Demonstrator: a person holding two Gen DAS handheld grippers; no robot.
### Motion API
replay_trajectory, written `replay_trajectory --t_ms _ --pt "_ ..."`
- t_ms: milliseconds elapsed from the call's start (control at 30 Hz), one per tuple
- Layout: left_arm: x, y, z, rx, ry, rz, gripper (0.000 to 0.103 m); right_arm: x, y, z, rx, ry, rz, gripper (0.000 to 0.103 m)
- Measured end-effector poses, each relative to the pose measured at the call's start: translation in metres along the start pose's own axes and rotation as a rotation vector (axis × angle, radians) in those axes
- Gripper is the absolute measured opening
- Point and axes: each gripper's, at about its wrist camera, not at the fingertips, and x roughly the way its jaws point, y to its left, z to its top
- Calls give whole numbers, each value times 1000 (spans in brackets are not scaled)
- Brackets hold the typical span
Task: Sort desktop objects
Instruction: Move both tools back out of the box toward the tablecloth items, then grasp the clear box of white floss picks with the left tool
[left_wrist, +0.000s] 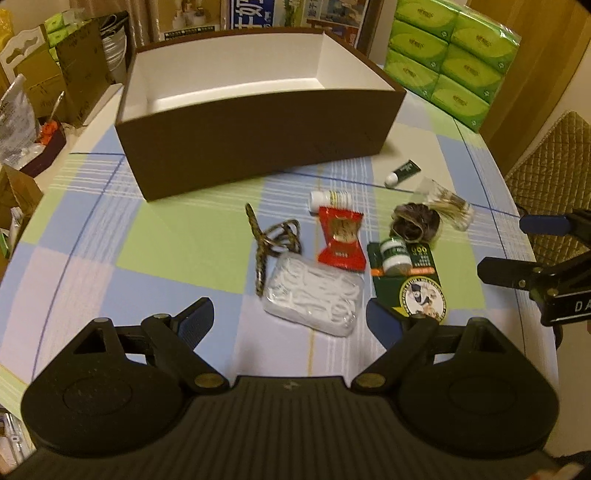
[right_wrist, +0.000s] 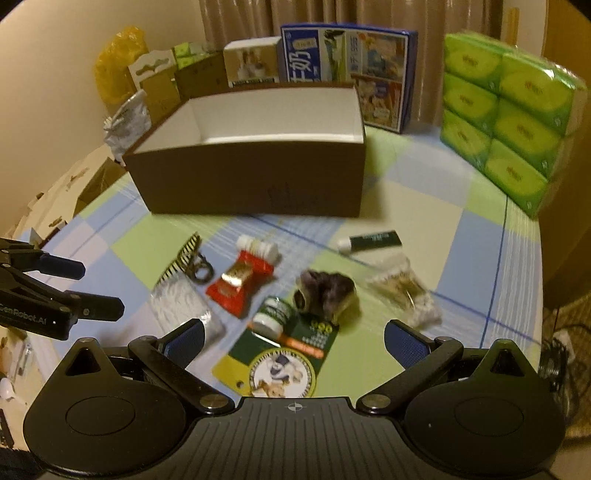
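Observation:
An empty brown box (left_wrist: 255, 147) (right_wrist: 258, 177) with a white inside stands at the back of the checked tablecloth. In front of it lie small items: a clear bag of white floss picks (left_wrist: 314, 301) (right_wrist: 181, 299), a patterned hair clip (left_wrist: 260, 243) (right_wrist: 184, 258), a red packet (left_wrist: 340, 236) (right_wrist: 240, 282), a green card with a small jar (left_wrist: 402, 273) (right_wrist: 280, 343), a brown scrunchie (left_wrist: 415, 221) (right_wrist: 327, 293), a bag of cotton swabs (left_wrist: 447, 205) (right_wrist: 402, 291) and a dark tube (left_wrist: 402, 172) (right_wrist: 371, 240). My left gripper (left_wrist: 290, 321) is open just before the floss bag. My right gripper (right_wrist: 293, 341) is open over the green card.
A stack of green tissue packs (left_wrist: 447, 55) (right_wrist: 509, 122) stands at the back right. Cardboard boxes and bags (left_wrist: 55, 74) crowd the left edge. Printed cartons (right_wrist: 347, 70) stand behind the brown box. A padded chair (left_wrist: 550, 177) is beyond the table's right edge.

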Motion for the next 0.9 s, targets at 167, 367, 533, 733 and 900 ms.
replay_trajectory --t_ms 167,367,533,733,900 --pt "9 -8 -7 60 -13 -17 87 8 -8 -11 47 37 -3 101" --pt "22 -13 -9 112 -15 -48 87 14 -16 -21 72 66 -35 101" --pt "33 -16 -8 158 -15 -90 87 16 -22 -26 104 81 -49 101" --pt "52 -18 -4 215 -14 -132 87 21 -29 -32 148 103 -69 101" --pt "68 -19 -1 266 -12 -150 87 22 -36 -35 183 118 -92 101"
